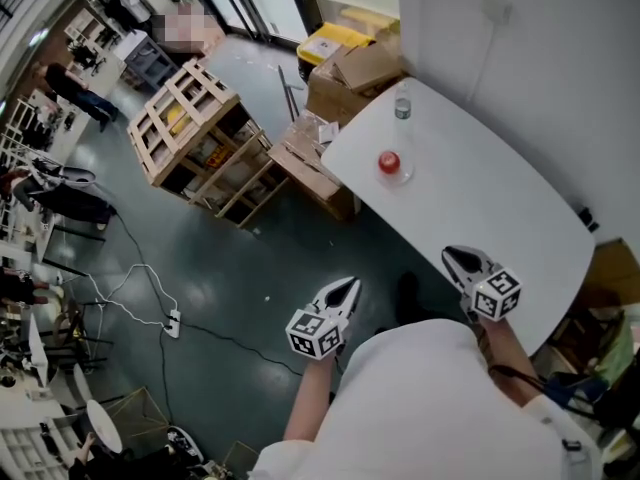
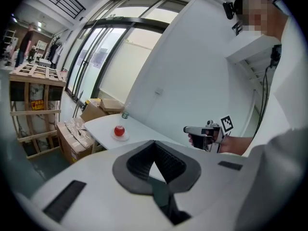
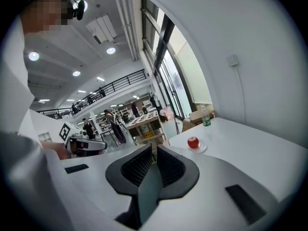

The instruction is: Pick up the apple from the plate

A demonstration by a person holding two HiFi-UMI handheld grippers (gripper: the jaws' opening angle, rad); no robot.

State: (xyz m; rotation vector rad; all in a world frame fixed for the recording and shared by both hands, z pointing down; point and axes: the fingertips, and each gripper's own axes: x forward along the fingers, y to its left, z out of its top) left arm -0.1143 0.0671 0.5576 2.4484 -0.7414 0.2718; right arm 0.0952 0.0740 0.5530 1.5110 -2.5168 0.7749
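Head view: the apple (image 1: 389, 162) sits on its plate (image 1: 404, 177) upper centre, well apart from my left gripper (image 1: 352, 282) and right gripper (image 1: 447, 253) lower down. Left gripper view: jaws clenched, empty. Right gripper view: likewise. Arriving clenched, I'd likely knock the apple off

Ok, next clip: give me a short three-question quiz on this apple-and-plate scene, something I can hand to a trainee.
1. True or false: the apple is already off its plate.
2. What stands beyond the apple on the table? A. a bottle B. a mug C. a bowl
3. In the head view, which shows against the table top: the left gripper or the right gripper?

Key
1. False: it sits on the plate.
2. A.
3. The right gripper; the left one shows against the floor.
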